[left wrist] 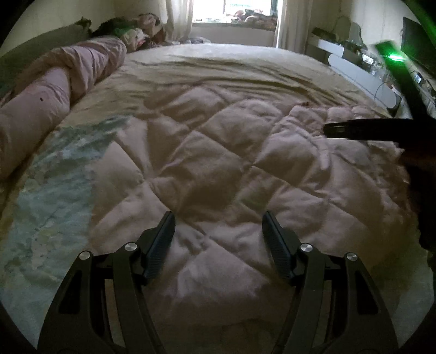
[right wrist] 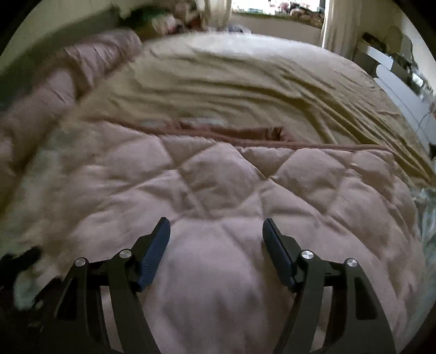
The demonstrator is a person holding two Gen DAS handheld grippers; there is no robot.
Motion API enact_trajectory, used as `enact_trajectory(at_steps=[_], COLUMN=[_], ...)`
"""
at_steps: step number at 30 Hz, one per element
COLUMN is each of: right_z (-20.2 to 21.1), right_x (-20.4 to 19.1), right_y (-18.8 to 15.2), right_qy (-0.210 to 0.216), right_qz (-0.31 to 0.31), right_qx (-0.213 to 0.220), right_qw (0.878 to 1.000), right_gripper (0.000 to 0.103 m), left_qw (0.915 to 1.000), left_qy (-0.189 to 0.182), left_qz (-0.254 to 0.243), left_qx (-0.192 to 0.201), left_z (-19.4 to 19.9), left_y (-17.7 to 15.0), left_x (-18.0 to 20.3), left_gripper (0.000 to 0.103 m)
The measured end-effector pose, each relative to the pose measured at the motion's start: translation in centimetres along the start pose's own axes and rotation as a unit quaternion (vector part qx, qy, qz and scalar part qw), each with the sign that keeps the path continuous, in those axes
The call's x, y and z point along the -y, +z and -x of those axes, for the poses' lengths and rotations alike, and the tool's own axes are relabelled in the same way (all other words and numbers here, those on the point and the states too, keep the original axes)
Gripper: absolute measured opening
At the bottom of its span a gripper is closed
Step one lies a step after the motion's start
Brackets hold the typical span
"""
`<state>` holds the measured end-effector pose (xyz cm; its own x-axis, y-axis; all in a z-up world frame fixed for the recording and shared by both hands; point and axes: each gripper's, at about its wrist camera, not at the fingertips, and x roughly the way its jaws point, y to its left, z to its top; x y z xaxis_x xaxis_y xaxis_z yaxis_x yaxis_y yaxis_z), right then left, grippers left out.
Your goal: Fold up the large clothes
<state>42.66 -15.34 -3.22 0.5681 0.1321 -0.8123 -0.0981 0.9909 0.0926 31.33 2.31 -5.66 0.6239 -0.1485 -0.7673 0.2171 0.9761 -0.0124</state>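
A pale pink quilted comforter lies spread over the near half of the bed, its far edge trimmed in darker pink. My left gripper hovers just above its near part, open and empty. My right gripper is also open and empty above the comforter. Its dark body shows blurred at the right of the left wrist view, with a green light above it.
A beige wrinkled bedsheet covers the far half of the bed. A rolled pink duvet lies along the left side. A blue-green patterned cloth lies at the left. A white dresser stands at right, a window beyond.
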Motion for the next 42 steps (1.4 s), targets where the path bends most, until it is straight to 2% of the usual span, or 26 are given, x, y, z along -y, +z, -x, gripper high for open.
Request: enact_trajectory(at_steps=[2, 6, 7, 8, 10, 14, 17, 19, 25, 28, 31, 33, 42], right_z=[3.2, 7.4, 7.9, 8.6, 8.9, 7.3, 5.1, 3.6, 2.5, 5.1, 8.5, 10.2, 14.9], right_x=[0.3, 1.0, 1.2, 1.6, 2.2, 2.9, 2.9, 3.1, 3.2, 3.5, 4.2, 4.7, 9.1], right_y=[-1.8, -6.0, -6.8, -8.0, -9.4, -11.3, -11.9, -12.1, -12.3, -12.3, -12.7, -13.0, -15.1], right_qy=[0.006, -0.009, -0.013, -0.019, -0.024, -0.032, -0.049, -0.053, -0.052, -0.032, -0.017, -0.011, -0.044], right_qz=[0.01, 0.034, 0.035, 0.036, 0.031, 0.023, 0.028, 0.02, 0.01, 0.004, -0.013, -0.022, -0.061], right_qx=[0.026, 0.048, 0.049, 0.052, 0.048, 0.018, -0.013, -0.027, -0.027, 0.003, 0.04, 0.058, 0.097], right_qw=[1.0, 0.998, 0.998, 0.998, 0.998, 0.999, 0.998, 0.998, 0.998, 0.999, 0.999, 0.998, 0.992], right_gripper=[0.071, 0.073, 0.075, 0.082, 0.084, 0.084, 0.095, 0.096, 0.097, 0.097, 0.097, 0.097, 0.097], left_qw=[1.0, 0.9998, 0.9998, 0.9998, 0.9999, 0.9998, 0.9996, 0.9994, 0.9996, 0.9995, 0.9994, 0.999, 0.9971], left_qy=[-0.001, -0.006, -0.007, -0.008, -0.011, -0.013, -0.013, -0.014, -0.009, -0.016, -0.012, -0.014, 0.016], left_qz=[-0.001, -0.009, -0.01, -0.01, -0.008, -0.002, 0.007, 0.012, 0.014, 0.024, 0.032, 0.04, 0.065], left_qx=[0.008, 0.014, 0.015, 0.013, 0.007, -0.013, -0.024, -0.031, -0.024, -0.013, 0.008, 0.016, 0.035], left_z=[1.0, 2.3, 2.4, 2.5, 2.4, 1.3, 0.3, -0.3, -0.1, 1.4, 3.3, 4.3, 6.9], left_y=[-0.1, -0.5, -0.8, -1.0, -1.3, -2.0, -2.5, -2.7, -3.0, -2.8, -2.6, -2.5, -3.1], left_x=[0.3, 1.2, 1.4, 1.6, 1.8, 2.2, 2.0, 1.9, 2.0, 1.7, 1.3, 1.0, -1.2], left_gripper=[0.062, 0.066, 0.071, 0.073, 0.073, 0.077, 0.083, 0.085, 0.085, 0.086, 0.094, 0.094, 0.094])
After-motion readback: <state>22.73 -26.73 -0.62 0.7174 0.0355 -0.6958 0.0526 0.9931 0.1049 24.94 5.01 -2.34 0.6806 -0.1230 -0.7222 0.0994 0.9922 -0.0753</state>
